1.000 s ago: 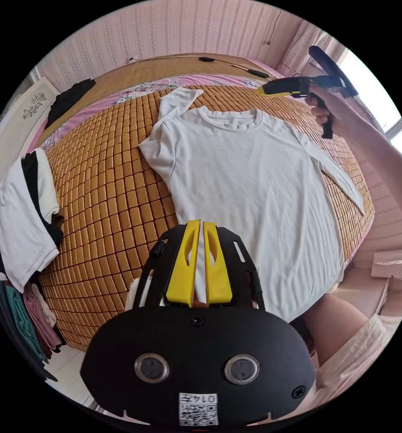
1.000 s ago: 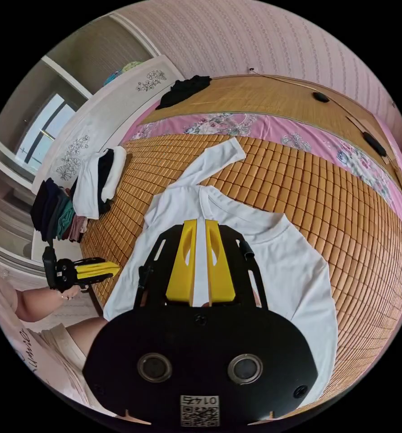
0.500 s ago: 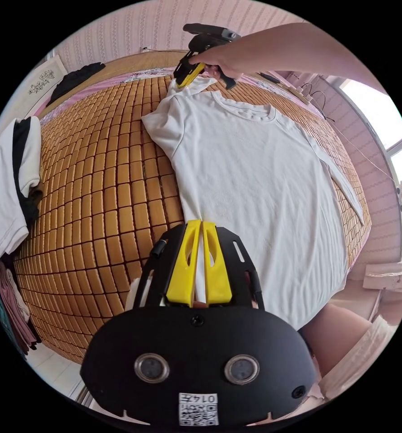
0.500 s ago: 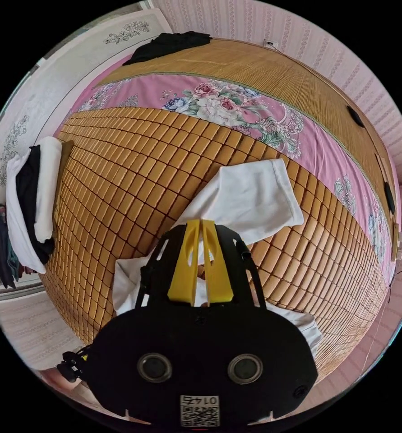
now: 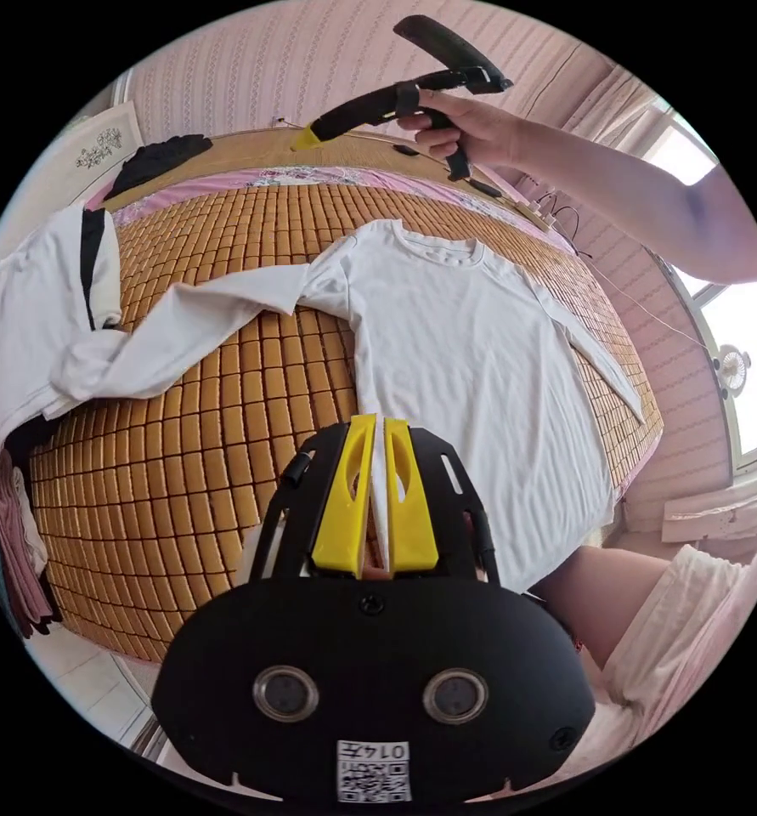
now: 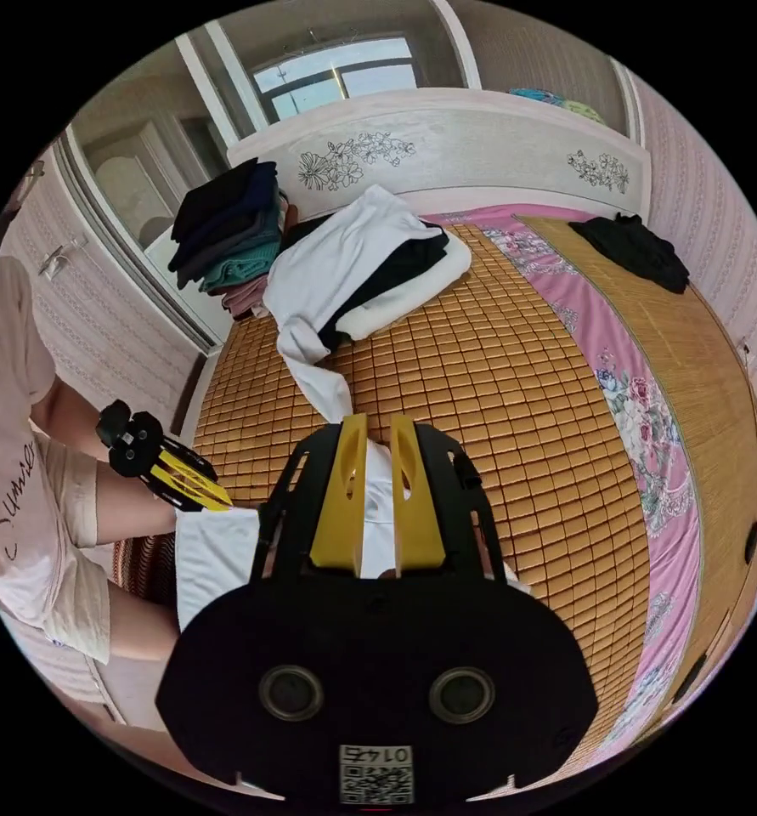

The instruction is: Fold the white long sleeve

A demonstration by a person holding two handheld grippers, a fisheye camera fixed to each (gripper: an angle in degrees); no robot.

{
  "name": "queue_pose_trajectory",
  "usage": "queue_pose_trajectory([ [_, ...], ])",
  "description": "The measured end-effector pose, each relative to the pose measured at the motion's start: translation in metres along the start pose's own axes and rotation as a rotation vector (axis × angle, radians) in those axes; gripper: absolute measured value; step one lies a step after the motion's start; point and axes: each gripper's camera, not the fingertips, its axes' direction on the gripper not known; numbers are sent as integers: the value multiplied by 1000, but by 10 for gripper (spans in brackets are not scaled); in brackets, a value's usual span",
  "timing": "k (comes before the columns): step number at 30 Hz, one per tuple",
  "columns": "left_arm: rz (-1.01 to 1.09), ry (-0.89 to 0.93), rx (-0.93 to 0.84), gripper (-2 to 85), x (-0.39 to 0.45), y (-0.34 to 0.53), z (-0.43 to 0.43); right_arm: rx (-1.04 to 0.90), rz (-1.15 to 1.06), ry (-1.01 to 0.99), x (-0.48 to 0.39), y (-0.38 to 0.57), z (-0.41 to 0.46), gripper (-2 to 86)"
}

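Pink striped wallpaper rings the room I'm working in, and the biggest thing before me is the bed (image 5: 200, 476), covered by a tiled bamboo mat (image 6: 497, 399) with a strip of pink flowered sheet (image 6: 641, 425) and a finer woven mat beyond it. One white long sleeve (image 5: 471, 357) lies flat on the bamboo mat, face up, collar toward the far wall. I count two sleeves: one stretched out sideways until its cuff reaches the pile of clothes (image 6: 361, 263) at the mat's edge, the other lying along the body toward the window side. The hem corner nearest me is hidden behind my left tool (image 5: 376, 489); its yellow jaws sit nearly together with a sliver of white cloth between them, pinched on the shirt's edge. My right tool (image 6: 376, 497) hangs above the shirt, jaws a little apart, white cloth showing in the gap; I cannot tell whether they touch it. In the left gripper view that tool is raised in a hand (image 5: 471, 127) above the collar. One dark garment (image 6: 637, 246) lies on the woven mat. A folded stack (image 6: 225, 229) beside the pile is partly cut off.
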Motion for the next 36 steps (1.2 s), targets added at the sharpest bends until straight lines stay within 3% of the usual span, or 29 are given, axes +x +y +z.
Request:
queue_pose_trajectory([
  [7, -143, -265, -17, 15, -85, 35, -38, -256, 13, 176, -16, -5, 83, 88],
  [11, -178, -399, 13, 40, -136, 24, -42, -392, 42, 275, -15, -14, 129, 54],
  [13, -173, -393, 25, 53, -153, 17, -37, -400, 55, 301, -14, -17, 136, 14],
  [17, -143, -394, -120, 33, -173, 10, 1, -344, 91, 265, -12, -27, 126, -7],
  [23, -290, -278, -50, -3, -205, 56, -40, -226, 136, 225, -1, -40, 95, -9],
  [28, -474, -10, 123, -6, -221, 133, -118, -189, 157, 234, 4, -48, 86, -9],
  [33, -866, 372, 337, -7, -265, 220, -170, -197, 145, 235, 2, -59, 99, -9],
  [36, -1068, 299, 398, -7, -300, 250, -172, -213, 147, 245, 2, -67, 113, -9],
])
